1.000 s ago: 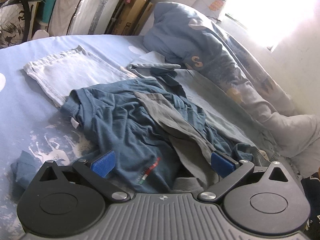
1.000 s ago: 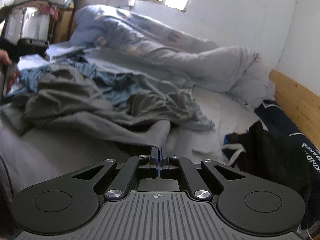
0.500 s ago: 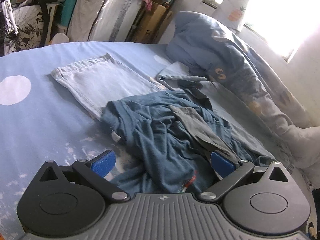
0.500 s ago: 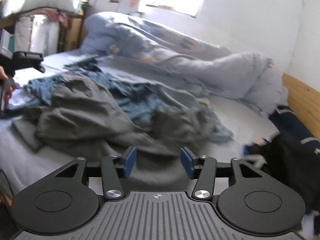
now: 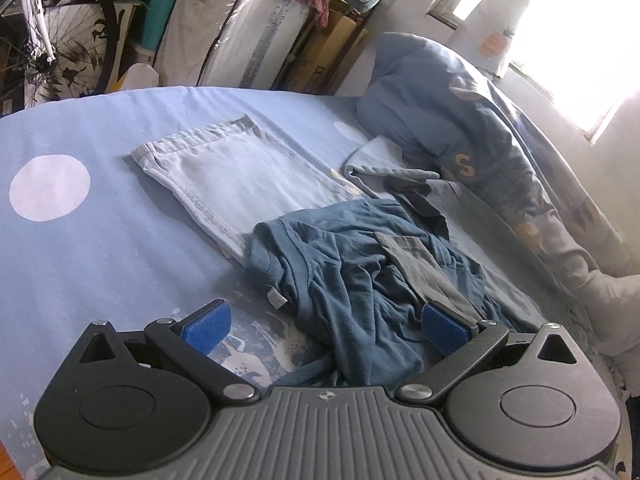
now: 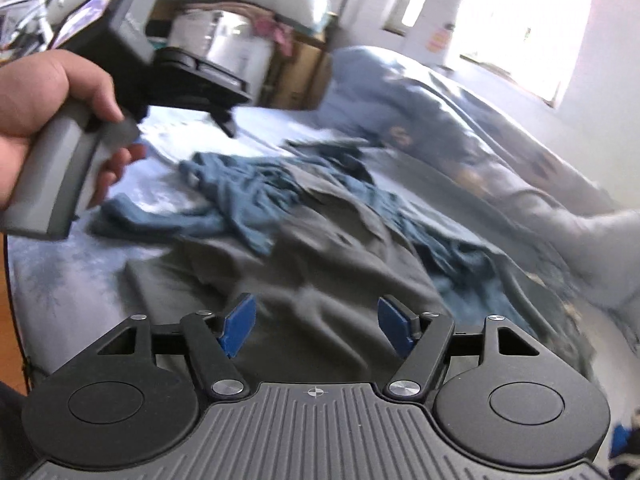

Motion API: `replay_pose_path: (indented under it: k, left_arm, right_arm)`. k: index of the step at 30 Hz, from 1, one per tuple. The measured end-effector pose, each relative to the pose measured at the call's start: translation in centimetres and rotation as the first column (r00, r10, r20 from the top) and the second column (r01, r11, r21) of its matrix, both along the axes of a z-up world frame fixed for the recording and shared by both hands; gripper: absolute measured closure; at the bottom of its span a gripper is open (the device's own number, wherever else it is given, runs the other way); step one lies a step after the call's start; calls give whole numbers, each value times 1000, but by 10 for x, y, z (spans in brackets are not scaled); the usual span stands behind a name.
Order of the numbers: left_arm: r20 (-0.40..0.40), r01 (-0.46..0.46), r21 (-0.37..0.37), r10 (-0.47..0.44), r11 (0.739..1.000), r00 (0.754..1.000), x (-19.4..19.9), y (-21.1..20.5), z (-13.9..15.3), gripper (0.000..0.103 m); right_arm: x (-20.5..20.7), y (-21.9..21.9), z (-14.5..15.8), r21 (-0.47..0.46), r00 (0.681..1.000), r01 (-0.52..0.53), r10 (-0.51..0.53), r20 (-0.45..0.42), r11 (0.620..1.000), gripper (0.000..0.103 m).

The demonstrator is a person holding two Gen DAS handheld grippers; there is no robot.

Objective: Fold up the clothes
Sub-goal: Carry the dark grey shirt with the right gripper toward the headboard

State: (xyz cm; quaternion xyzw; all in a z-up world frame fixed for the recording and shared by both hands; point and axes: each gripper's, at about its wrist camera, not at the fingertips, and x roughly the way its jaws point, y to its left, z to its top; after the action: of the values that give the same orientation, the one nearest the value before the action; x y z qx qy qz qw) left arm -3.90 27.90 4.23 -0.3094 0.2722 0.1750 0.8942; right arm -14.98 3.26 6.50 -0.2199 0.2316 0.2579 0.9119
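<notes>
A crumpled blue t-shirt (image 5: 352, 276) lies on the bed with a grey garment (image 5: 424, 268) draped over it. Pale folded jeans (image 5: 236, 176) lie flat just beyond. My left gripper (image 5: 326, 322) hangs open over the shirt's near edge, nothing between its blue pads. In the right wrist view the grey garment (image 6: 320, 264) spreads across the bed in front of the blue t-shirt (image 6: 248, 196). My right gripper (image 6: 318, 324) is open above the grey cloth and holds nothing. A hand (image 6: 48, 96) holds the left gripper's handle at upper left.
The blue bedsheet (image 5: 100, 240) has bare room to the left. A bunched blue duvet (image 5: 480, 140) runs along the wall on the right. A bicycle wheel (image 5: 60, 40), wrapped mattresses and boxes stand past the bed's far edge. Bright window at upper right.
My right gripper opened and let go of the grey garment, then swung left toward the pile. My left gripper pulled back and rose, staying open.
</notes>
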Motion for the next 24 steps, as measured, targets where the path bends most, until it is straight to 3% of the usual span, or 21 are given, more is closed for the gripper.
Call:
replay_pose_path:
  k: [4, 12, 16, 22, 24]
  left_arm:
    - [-5, -14, -9, 14, 1000, 1000, 0, 2, -1, 0]
    - [9, -59, -31, 60, 998, 998, -2, 9, -1, 0]
    - [11, -72, -41, 73, 997, 997, -2, 16, -1, 0]
    - [14, -69, -47, 70, 996, 997, -1, 16, -1, 0]
    - [15, -67, -49, 68, 997, 998, -2, 16, -1, 0]
  right_arm:
    - [12, 24, -1, -14, 999, -37, 37, 12, 999, 31]
    - [52, 67, -14, -54, 998, 18, -15, 59, 998, 34]
    - [65, 85, -28, -123, 992, 79, -66, 109, 989, 37]
    - [76, 99, -48, -188, 980, 178, -156, 124, 966, 57]
    - [79, 101, -53, -206, 976, 201, -179, 124, 958, 70]
